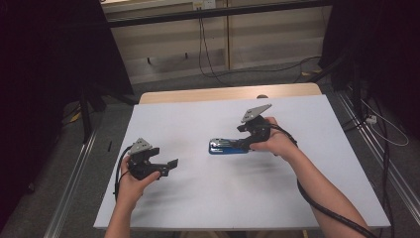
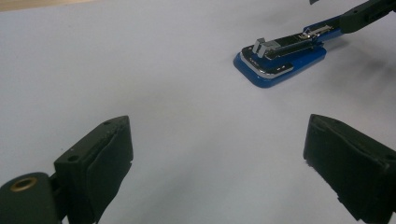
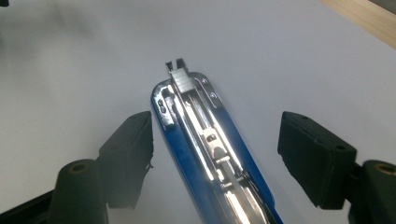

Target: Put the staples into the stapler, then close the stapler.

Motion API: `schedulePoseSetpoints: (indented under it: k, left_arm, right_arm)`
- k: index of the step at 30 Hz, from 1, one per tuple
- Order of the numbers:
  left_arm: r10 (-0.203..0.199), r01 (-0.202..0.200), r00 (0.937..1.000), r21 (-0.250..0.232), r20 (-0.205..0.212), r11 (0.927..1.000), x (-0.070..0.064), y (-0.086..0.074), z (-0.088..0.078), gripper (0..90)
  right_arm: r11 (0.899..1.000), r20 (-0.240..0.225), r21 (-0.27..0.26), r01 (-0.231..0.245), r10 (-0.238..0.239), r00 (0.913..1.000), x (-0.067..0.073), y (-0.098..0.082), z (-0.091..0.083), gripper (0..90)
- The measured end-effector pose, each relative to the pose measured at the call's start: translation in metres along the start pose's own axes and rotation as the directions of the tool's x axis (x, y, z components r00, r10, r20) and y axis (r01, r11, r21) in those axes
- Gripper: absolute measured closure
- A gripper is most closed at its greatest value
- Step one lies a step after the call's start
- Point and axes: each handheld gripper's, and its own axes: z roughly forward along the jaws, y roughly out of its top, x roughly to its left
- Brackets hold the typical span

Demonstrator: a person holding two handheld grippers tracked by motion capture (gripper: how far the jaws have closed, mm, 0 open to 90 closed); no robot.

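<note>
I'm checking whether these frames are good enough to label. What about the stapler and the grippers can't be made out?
- Blue stapler, rear end: in the high view the right hand-held gripper and hand cover it; the right gripper view's bottom edge cuts it off.
- Whether staples are loaded: glare on the metal rail in the right gripper view.
- Left hand-held gripper, jaw gap: too small in the high view.

The stapler [image 1: 228, 147] lies on the table [image 1: 208, 198], right of centre — between the right gripper's [image 1: 241, 145] parted jaws; the left gripper [image 1: 171, 166] sits well apart, to its left.
</note>
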Motion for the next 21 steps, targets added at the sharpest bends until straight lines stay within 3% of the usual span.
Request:
schedulePoseSetpoints:
  k: [4, 6, 14, 21]
  left_arm:
    - [0.009, -0.009, 1.0000, 0.004, 0.003, 0.9999, 0.000, 0.001, 0.002, 8.4]
    - [0.010, -0.010, 0.9999, 0.007, 0.005, 0.9999, 0.000, 0.001, 0.004, 8.4]
    - [0.016, -0.017, 0.9998, 0.010, 0.005, 0.9998, -0.002, 0.002, 0.006, 8.4]
    - [0.028, -0.028, 0.9996, 0.019, 0.003, 0.9994, -0.003, 0.002, 0.008, 8.4]
  right_arm:
    - [1.000, 0.049, 0.014, -0.022, 0.021, 0.9986, 0.001, -0.006, -0.009, 22.1]
    - [0.999, 0.084, 0.034, -0.009, 0.007, 0.9965, 0.003, -0.009, -0.012, 19.7]
    - [0.999, 0.125, 0.029, -0.044, 0.041, 0.9914, 0.007, -0.025, -0.023, 15.7]
    - [0.996, 0.175, -0.042, -0.084, 0.090, 0.9804, 0.011, -0.034, -0.044, 10.3]
